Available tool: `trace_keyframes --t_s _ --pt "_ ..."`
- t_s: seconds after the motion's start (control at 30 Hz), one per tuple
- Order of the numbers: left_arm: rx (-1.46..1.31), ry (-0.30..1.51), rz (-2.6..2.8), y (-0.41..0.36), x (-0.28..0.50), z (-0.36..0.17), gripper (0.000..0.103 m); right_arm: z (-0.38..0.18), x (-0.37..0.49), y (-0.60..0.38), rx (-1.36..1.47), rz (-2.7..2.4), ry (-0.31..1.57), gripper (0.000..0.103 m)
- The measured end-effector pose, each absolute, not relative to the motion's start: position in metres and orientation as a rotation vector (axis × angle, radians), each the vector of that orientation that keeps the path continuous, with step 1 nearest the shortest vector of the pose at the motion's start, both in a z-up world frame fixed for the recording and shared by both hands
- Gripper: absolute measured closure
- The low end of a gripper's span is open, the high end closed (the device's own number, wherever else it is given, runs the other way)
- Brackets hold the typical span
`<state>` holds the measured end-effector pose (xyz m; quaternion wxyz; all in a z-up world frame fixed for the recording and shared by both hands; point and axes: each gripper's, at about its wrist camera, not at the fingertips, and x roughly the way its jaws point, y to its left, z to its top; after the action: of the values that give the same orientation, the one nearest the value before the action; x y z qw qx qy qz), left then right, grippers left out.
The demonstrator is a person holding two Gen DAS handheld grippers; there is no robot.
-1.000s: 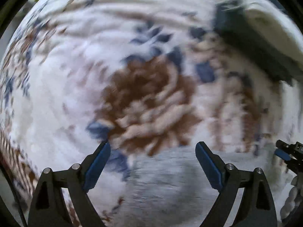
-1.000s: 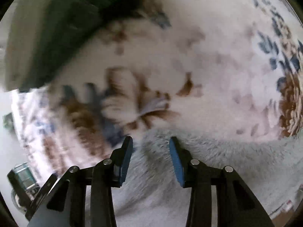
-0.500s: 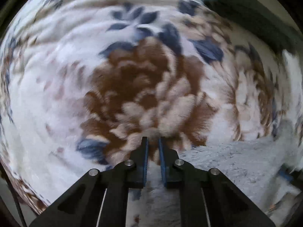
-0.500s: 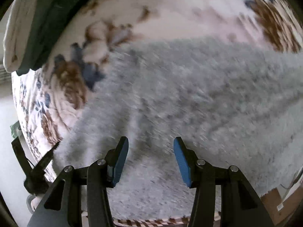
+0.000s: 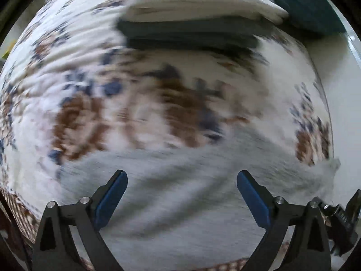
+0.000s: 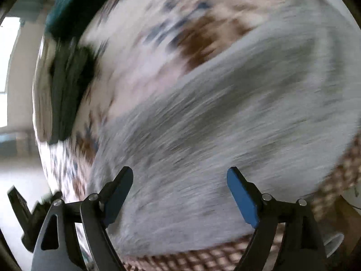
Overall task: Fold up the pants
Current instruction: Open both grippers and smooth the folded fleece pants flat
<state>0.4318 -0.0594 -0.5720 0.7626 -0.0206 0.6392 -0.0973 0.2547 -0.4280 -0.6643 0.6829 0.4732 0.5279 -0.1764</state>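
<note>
Both grippers (image 5: 181,180) (image 6: 179,177) — wide-jawed — above grey pants (image 5: 191,180).

Pants (image 5: 180,198) on blanket (image 5: 45,67)

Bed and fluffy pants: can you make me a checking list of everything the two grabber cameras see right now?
Surface: flowered blanket, white with brown and blue blooms and a woven brown edge; pictures blurred.
Job's things: grey fluffy pants lying on the blanket under both grippers; how far they are folded cannot be told.
Clutter: stack of folded cloth, white on dark green, at the far side of the blanket.
Grippers: left gripper jaws just opened wide, nothing between the pads; right gripper also just opened, holding nothing.
Cables: nothing seen.
Surroundings: pale floor beside the bed; the rest is too blurred to name.
</note>
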Motion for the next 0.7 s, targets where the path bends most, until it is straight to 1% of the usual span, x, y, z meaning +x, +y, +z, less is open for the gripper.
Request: trace_keyframes --t_s 0.1,0.23,0.3,0.43,0.57,0.63,0.67,0.7 --pt "-0.006 1.407 -0.276 -0.128 0.398 -0.574 0.004 -0.661 0.193 -0.513 1.136 -0.511 1.100 0.016" --pt "0.072 1.485 -0.312 -0.219 0.358 -0.604 0.004 -0.680 0.113 -0.616 1.260 -0.678 1.029 0.016" --pt "0.106 1.524 -0.336 -0.267 0.337 -0.618 0.004 -0.692 0.090 -0.652 1.298 -0.736 1.008 0.016" --pt "0.193 1.569 -0.373 -0.338 0.309 -0.636 0.004 -0.713 0.072 -0.712 1.321 -0.746 0.939 0.017" --pt "0.302 1.547 -0.384 -0.389 0.302 -0.643 0.004 -0.734 0.080 -0.749 1.314 -0.750 0.924 0.020" --pt "0.335 1.538 -0.388 -0.406 0.303 -0.644 0.004 -0.750 0.094 -0.758 1.318 -0.720 0.950 0.029" --pt "0.347 1.536 -0.390 -0.415 0.304 -0.644 0.004 -0.755 0.102 -0.758 1.306 -0.710 0.975 0.048" --pt "0.358 1.531 -0.390 -0.421 0.305 -0.644 0.004 -0.761 0.109 -0.760 1.274 -0.707 1.005 0.086"
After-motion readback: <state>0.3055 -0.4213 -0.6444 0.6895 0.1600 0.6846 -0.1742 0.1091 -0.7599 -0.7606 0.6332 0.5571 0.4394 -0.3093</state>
